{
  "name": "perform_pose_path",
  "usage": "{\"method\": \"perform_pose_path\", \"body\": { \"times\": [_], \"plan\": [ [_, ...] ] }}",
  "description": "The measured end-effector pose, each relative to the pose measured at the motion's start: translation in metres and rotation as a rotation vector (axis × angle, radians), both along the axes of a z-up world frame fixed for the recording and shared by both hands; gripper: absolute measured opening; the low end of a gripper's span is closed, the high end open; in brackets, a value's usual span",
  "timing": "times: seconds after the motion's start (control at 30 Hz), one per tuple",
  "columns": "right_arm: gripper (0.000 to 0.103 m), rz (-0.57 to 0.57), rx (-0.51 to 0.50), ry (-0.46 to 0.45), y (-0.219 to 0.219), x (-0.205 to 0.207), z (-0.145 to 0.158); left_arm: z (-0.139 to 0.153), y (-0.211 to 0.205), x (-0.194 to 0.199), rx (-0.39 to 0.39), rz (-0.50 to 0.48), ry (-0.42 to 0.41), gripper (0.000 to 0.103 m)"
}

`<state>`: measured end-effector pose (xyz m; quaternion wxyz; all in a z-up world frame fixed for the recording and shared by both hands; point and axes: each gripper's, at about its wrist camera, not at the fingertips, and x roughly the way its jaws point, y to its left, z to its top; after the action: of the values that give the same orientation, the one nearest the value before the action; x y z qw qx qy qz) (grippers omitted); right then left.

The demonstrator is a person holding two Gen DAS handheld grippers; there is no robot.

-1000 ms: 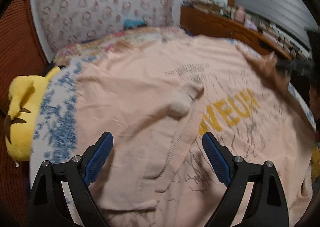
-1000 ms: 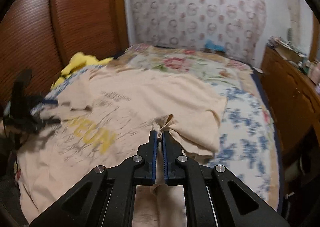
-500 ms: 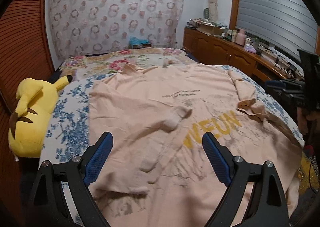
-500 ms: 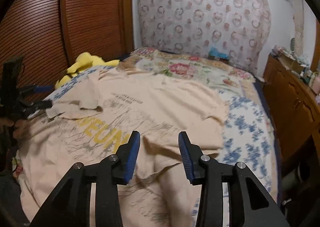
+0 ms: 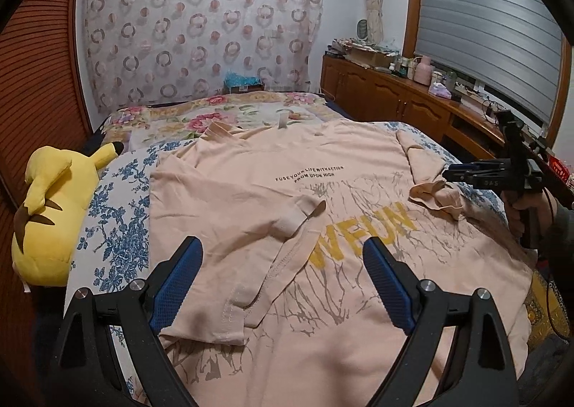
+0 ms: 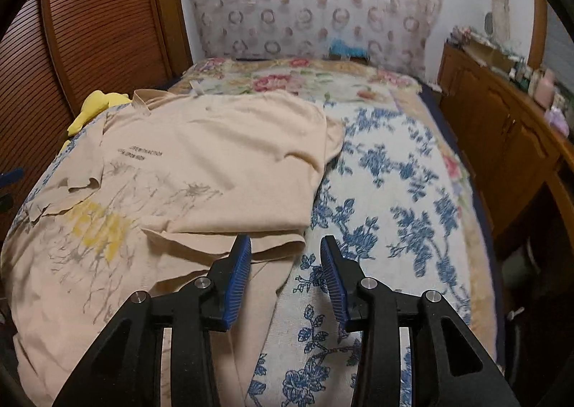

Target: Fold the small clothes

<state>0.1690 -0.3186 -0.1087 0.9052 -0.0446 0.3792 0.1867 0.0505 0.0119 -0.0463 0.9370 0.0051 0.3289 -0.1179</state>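
Observation:
A peach T-shirt (image 5: pixel 251 199) with yellow letters lies flat on the bed, both sides folded inward. Its left sleeve flap (image 5: pixel 287 224) lies across the chest between my left gripper's fingers. My left gripper (image 5: pixel 281 244) hovers over it, wide open and empty. My right gripper (image 6: pixel 285 240) stands open above the T-shirt (image 6: pixel 215 156), over the lower edge of the folded right flap (image 6: pixel 251 245) where it meets the bedspread. Nothing is pinched between its pads. In the left wrist view the right gripper (image 5: pixel 462 172) shows at the bed's right side, held in a hand.
A yellow plush toy (image 5: pixel 46 213) lies on the bed's left edge by a slatted wooden wardrobe (image 5: pixel 36 66). A blue floral bedspread (image 6: pixel 394 192) covers the bed right of the shirt. A cluttered wooden cabinet (image 5: pixel 394 102) runs along the right wall.
My right gripper has let go of the sleeve fold, opened and moved down toward the shirt's right edge; the flap now lies flat. My left gripper has lifted slightly, still open.

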Motion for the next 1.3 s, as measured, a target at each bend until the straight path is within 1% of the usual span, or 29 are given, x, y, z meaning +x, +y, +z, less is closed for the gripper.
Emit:
{"method": "perform_pose_path", "body": {
  "times": [0.1, 0.13, 0.17, 0.2, 0.23, 0.27, 0.37, 0.43, 0.57, 0.7, 0.83, 1.03, 1.07, 1.1, 1.13, 1.2, 1.23, 1.27, 1.3],
  "plan": [
    [0.042, 0.006, 0.01, 0.023, 0.003, 0.009, -0.005, -0.003, 0.001, 0.001, -0.001, 0.003, 0.008, 0.092],
    [0.04, 0.01, 0.015, 0.025, 0.004, 0.013, -0.006, -0.003, 0.001, 0.001, -0.002, 0.004, 0.009, 0.092],
    [0.029, 0.017, 0.024, 0.027, 0.004, 0.017, -0.006, -0.003, 0.002, 0.001, -0.002, 0.005, 0.011, 0.092],
    [0.021, 0.029, 0.029, 0.029, 0.006, 0.018, -0.005, -0.004, 0.002, 0.001, -0.001, 0.007, 0.012, 0.092],
    [0.016, 0.032, 0.029, 0.013, 0.007, 0.016, -0.003, -0.004, 0.002, 0.0, 0.0, 0.008, 0.012, 0.092],
    [0.007, 0.039, 0.027, 0.002, 0.009, 0.017, -0.001, -0.004, 0.003, 0.0, 0.001, 0.009, 0.013, 0.092],
    [0.001, 0.073, 0.028, -0.02, 0.016, 0.019, 0.008, -0.005, 0.004, 0.0, -0.001, 0.011, 0.015, 0.092],
    [0.001, 0.093, -0.005, -0.044, 0.025, 0.017, 0.012, -0.004, 0.005, 0.0, -0.002, 0.014, 0.015, 0.092],
    [0.001, 0.136, -0.013, -0.075, 0.041, 0.014, 0.024, -0.004, 0.006, 0.0, -0.003, 0.016, 0.015, 0.092],
    [0.001, 0.178, 0.0, -0.099, 0.055, 0.018, 0.036, -0.003, 0.008, 0.0, -0.004, 0.02, 0.014, 0.092],
    [0.001, 0.217, 0.018, -0.113, 0.076, 0.033, 0.044, -0.004, 0.01, 0.0, -0.006, 0.026, 0.016, 0.092],
    [0.002, 0.246, 0.048, -0.115, 0.094, 0.046, 0.041, -0.005, 0.013, 0.001, -0.007, 0.032, 0.019, 0.092],
    [0.003, 0.243, 0.05, -0.117, 0.093, 0.049, 0.039, -0.005, 0.013, 0.001, -0.008, 0.032, 0.02, 0.092],
    [0.01, 0.233, 0.044, -0.114, 0.093, 0.052, 0.037, -0.006, 0.014, 0.001, -0.009, 0.033, 0.021, 0.092],
    [0.014, 0.225, 0.037, -0.11, 0.094, 0.053, 0.035, -0.006, 0.015, 0.001, -0.008, 0.035, 0.021, 0.092],
    [0.033, 0.216, 0.027, -0.104, 0.095, 0.057, 0.034, -0.007, 0.017, 0.002, -0.007, 0.041, 0.021, 0.092],
    [0.038, 0.208, 0.022, -0.104, 0.093, 0.057, 0.032, -0.007, 0.018, 0.004, -0.007, 0.044, 0.021, 0.092],
    [0.045, 0.198, 0.014, -0.106, 0.093, 0.055, 0.032, -0.007, 0.02, 0.005, -0.007, 0.047, 0.021, 0.092],
    [0.046, 0.186, 0.005, -0.106, 0.09, 0.056, 0.03, -0.008, 0.021, 0.006, -0.006, 0.051, 0.021, 0.092]
  ]
}}
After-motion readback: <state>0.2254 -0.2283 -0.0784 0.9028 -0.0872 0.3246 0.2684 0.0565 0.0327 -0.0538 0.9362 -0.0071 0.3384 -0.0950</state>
